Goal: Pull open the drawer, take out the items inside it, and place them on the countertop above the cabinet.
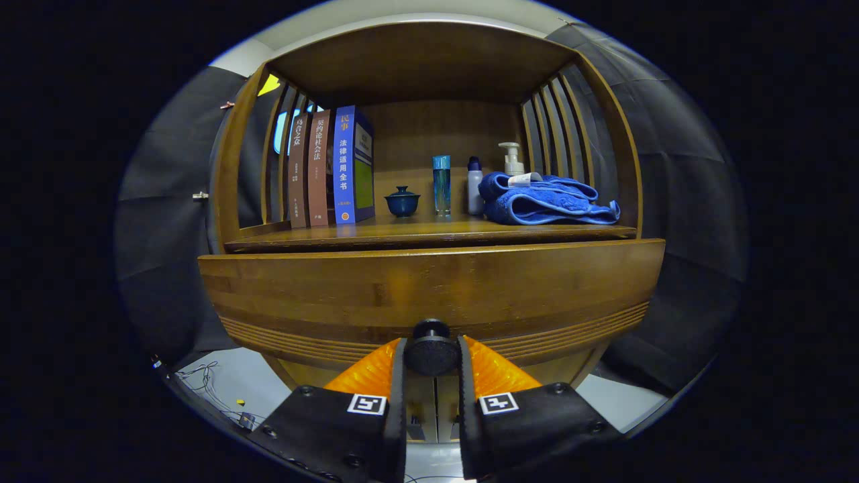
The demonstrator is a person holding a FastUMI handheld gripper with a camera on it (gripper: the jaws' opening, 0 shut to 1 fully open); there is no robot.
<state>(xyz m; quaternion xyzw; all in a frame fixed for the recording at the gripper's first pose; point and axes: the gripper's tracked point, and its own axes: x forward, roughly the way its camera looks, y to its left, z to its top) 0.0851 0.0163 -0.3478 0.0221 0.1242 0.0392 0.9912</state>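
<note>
I have the jaws closed on the knob (pixel 431 351), one finger pressing each side of it. The knob sits on the drawer (pixel 429 292) front, which looks shut, so its contents are hidden from me. Just above the drawer is the worktop (pixel 429 235). On it, left of the knob's line, stand three books (pixel 329 168); nearly above the knob are a small lidded cup (pixel 402 201) and a glass bottle (pixel 441 184); to the right, a spray bottle (pixel 475 184), a pump bottle (pixel 512 159) and a folded towel (pixel 547 200).

Tongs (pixel 431 357) tight around drawer knob (pixel 431 349)
</note>
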